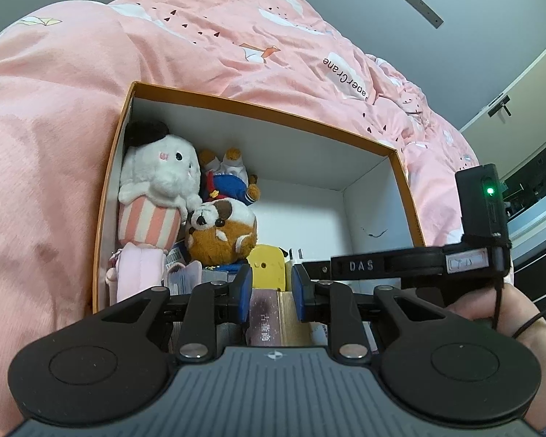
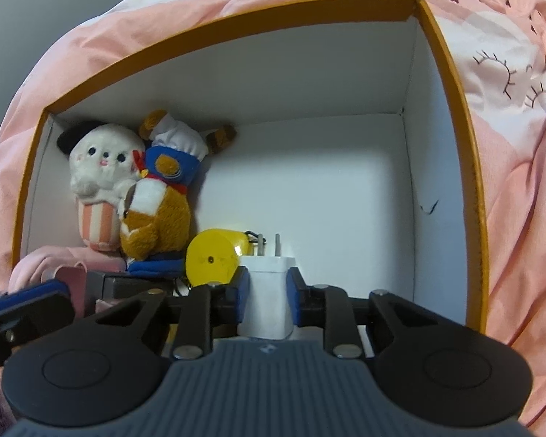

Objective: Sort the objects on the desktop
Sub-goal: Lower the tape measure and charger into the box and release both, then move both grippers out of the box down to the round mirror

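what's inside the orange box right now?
Orange box holds a white plush, brown bear plush, yellow toy and white charger. Near corner is hidden behind the grippers.

Left wrist view: mounted behind the left gripper (image 1: 271, 287), looking forward and steeply down along its fingers into the box (image 1: 258, 107) from its near edge; close range. Quilt (image 1: 54, 145) fills the surround, wall above; the right gripper's body crosses at right.

Right wrist view: mounted behind the right gripper (image 2: 267, 291), tilted more steeply down into the same box (image 2: 236, 18); nearer the floor of it, box nearly fills the frame.

Shared: box interior, white plush (image 1: 163, 174) (image 2: 102, 167), brown plush (image 1: 218, 240) (image 2: 160, 215), yellow item (image 1: 267, 267) (image 2: 211, 258), quilt (image 2: 520, 145).
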The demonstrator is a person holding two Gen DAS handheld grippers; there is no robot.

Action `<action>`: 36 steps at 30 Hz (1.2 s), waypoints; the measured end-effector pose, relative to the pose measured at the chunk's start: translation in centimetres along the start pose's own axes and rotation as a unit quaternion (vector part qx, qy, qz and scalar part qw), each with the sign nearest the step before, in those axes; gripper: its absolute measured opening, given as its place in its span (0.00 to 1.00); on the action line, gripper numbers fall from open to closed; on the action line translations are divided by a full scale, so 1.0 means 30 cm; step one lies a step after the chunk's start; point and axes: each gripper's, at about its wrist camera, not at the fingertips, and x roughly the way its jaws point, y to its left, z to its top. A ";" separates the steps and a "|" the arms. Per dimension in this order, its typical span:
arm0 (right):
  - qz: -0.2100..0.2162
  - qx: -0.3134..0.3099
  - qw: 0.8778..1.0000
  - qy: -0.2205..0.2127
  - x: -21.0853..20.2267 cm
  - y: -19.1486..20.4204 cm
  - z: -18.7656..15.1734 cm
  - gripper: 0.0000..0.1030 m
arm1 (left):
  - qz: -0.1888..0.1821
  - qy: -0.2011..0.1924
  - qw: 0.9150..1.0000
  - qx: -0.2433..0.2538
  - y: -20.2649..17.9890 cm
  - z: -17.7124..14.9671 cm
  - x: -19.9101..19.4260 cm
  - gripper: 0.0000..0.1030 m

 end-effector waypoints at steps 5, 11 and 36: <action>0.021 0.029 0.999 -0.007 0.006 -0.017 -0.001 0.22 | 0.003 0.001 1.000 0.007 -0.012 -0.011 -0.017 0.25; 0.015 -0.001 0.998 -0.054 -0.062 -0.004 -0.030 0.23 | 0.003 0.000 0.999 0.048 -0.052 -0.035 -0.066 0.25; 0.108 0.020 0.984 -0.141 -0.284 -0.042 -0.591 0.33 | 0.027 0.131 0.896 0.424 -0.263 -0.379 -0.080 0.25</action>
